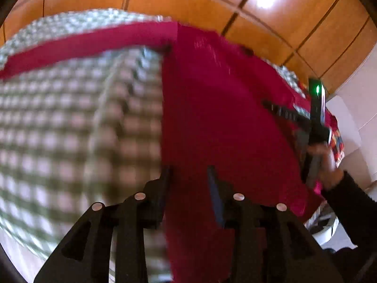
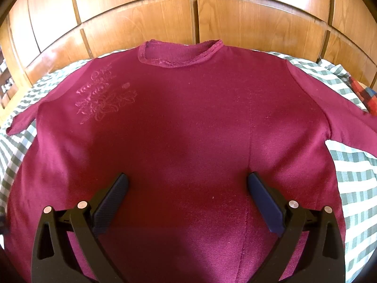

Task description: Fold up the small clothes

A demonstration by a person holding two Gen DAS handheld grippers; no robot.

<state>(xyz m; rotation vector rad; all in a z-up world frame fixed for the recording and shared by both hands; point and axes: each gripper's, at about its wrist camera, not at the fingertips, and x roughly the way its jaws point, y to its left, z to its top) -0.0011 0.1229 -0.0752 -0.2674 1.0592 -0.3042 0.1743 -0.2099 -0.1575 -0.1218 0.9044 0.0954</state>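
Item: maroon long-sleeved top, laid flat, front up, on a green-and-white checked bedcover; neckline toward the wooden panelled wall, both sleeves spread sideways, pale embroidery on one chest side. Right claw: held over the lower body of the top, jaws wide apart, nothing between them. Left claw: over the top's side edge, jaws partly apart, holding nothing; view blurred. Multicoloured cloth at the bed's far edge.
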